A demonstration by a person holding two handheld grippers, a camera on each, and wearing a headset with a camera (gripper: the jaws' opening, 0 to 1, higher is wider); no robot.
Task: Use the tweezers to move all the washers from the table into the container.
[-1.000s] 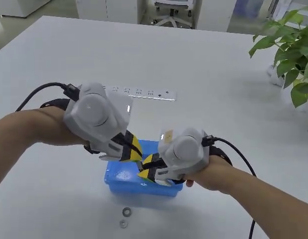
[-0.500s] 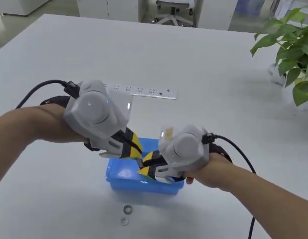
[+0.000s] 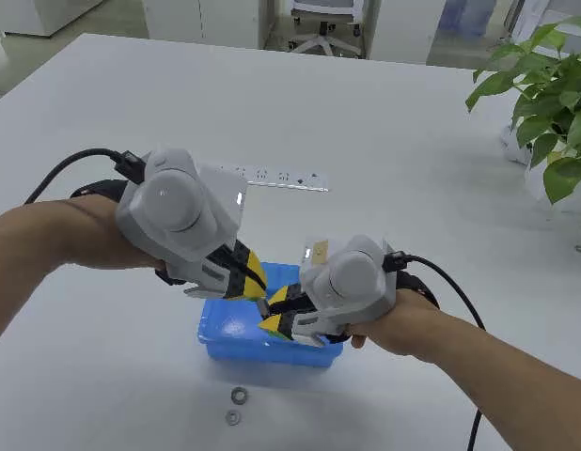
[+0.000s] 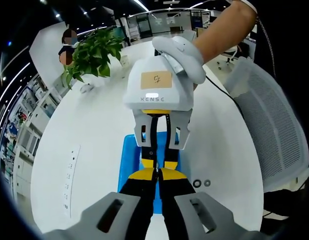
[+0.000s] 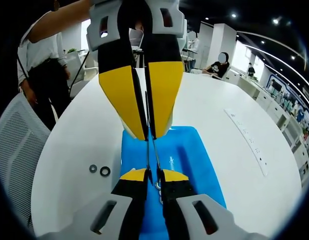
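The left gripper (image 4: 157, 172) and right gripper (image 5: 154, 175) are both pinching narrowly onto the tweezers (image 5: 150, 145) above the blue container (image 3: 234, 334), while two washers (image 3: 238, 397) are lying on the tabletop (image 3: 366, 122) beside its near wall.

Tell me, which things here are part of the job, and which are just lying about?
Part of the job: tweezers, two washers, blue container, left gripper and right gripper, both shut on the tweezers.
Just lying about: power strip, plant, mesh chair.
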